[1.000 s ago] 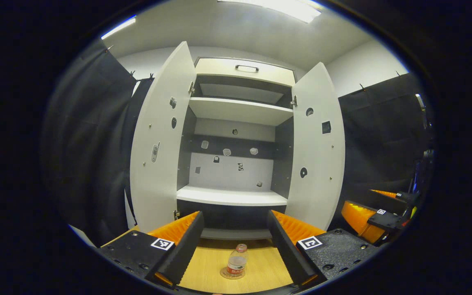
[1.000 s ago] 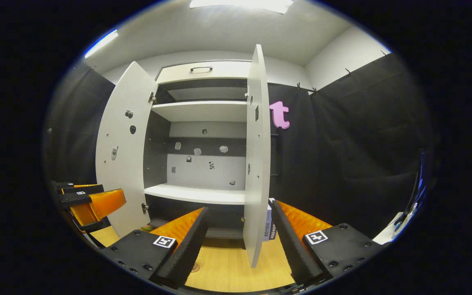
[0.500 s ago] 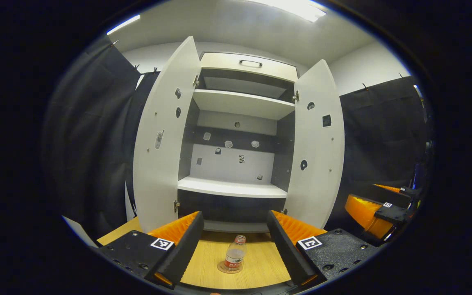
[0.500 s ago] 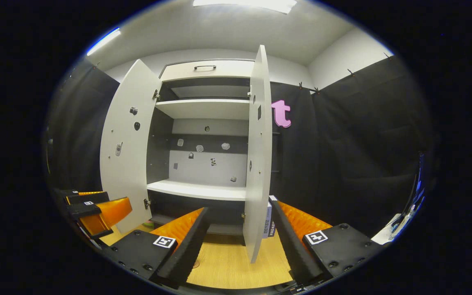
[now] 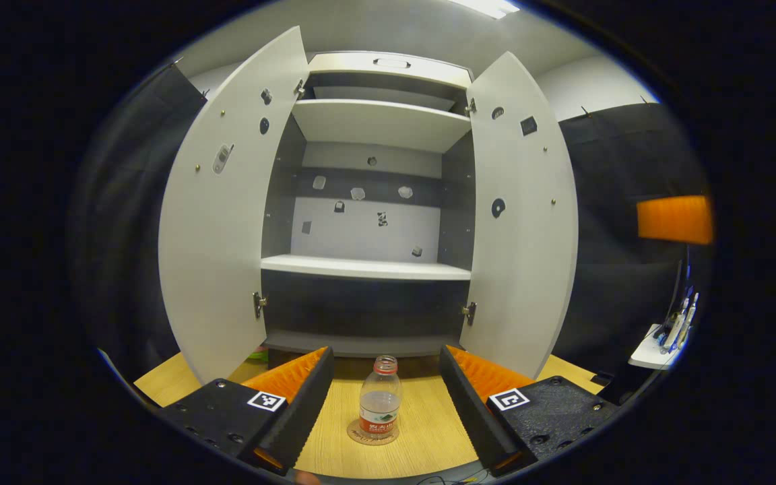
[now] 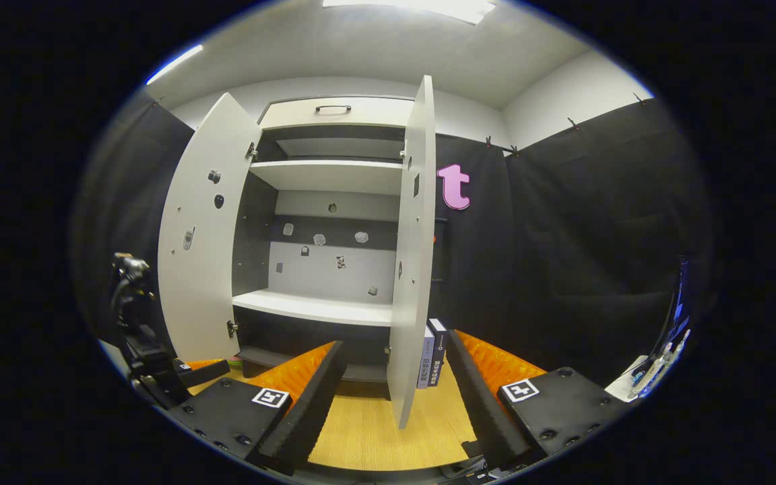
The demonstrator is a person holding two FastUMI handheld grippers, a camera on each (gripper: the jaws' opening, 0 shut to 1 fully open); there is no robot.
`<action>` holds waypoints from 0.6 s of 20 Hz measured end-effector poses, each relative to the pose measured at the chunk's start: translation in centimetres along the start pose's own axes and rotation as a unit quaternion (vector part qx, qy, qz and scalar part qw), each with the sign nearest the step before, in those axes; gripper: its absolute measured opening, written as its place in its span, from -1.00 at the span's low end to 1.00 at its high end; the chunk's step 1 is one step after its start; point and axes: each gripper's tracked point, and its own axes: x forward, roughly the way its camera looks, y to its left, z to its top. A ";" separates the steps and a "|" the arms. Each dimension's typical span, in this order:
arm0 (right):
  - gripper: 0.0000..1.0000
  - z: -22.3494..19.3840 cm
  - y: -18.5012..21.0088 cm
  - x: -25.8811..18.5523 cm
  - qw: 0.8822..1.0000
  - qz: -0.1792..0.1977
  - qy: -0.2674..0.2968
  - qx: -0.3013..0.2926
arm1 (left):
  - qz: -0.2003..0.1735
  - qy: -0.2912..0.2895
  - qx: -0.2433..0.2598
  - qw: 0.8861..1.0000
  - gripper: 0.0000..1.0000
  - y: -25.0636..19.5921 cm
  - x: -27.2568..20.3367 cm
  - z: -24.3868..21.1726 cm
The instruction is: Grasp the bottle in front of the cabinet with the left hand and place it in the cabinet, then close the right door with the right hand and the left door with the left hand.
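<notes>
Bottle nearer, left tool spread astride it, untouched, right tool apart.

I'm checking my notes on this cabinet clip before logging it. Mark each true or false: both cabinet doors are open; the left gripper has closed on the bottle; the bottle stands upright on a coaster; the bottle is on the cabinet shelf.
1. Both cabinet doors are open. True: the left door and right door stand swung out.
2. The left gripper has closed on the bottle. False: its fingers are spread, with gaps either side of the bottle.
3. The bottle stands upright on a coaster. True.
4. The bottle is on the cabinet shelf. False: it stands on the wooden table in front.
</notes>
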 end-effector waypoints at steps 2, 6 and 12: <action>0.97 0.1 -0.4 -0.1 1.000 -0.007 0.004 -0.002 | -0.006 0.018 -0.009 1.000 0.89 -0.3 1.7 -2.8; 0.97 0.3 -0.8 -0.4 1.000 -0.019 0.009 -0.011 | -0.005 0.034 0.019 0.999 0.90 0.1 4.5 -7.4; 0.97 -0.2 -3.1 -0.2 0.998 -0.055 0.019 -0.030 | -0.004 0.072 0.015 0.997 0.90 0.6 7.7 -13.3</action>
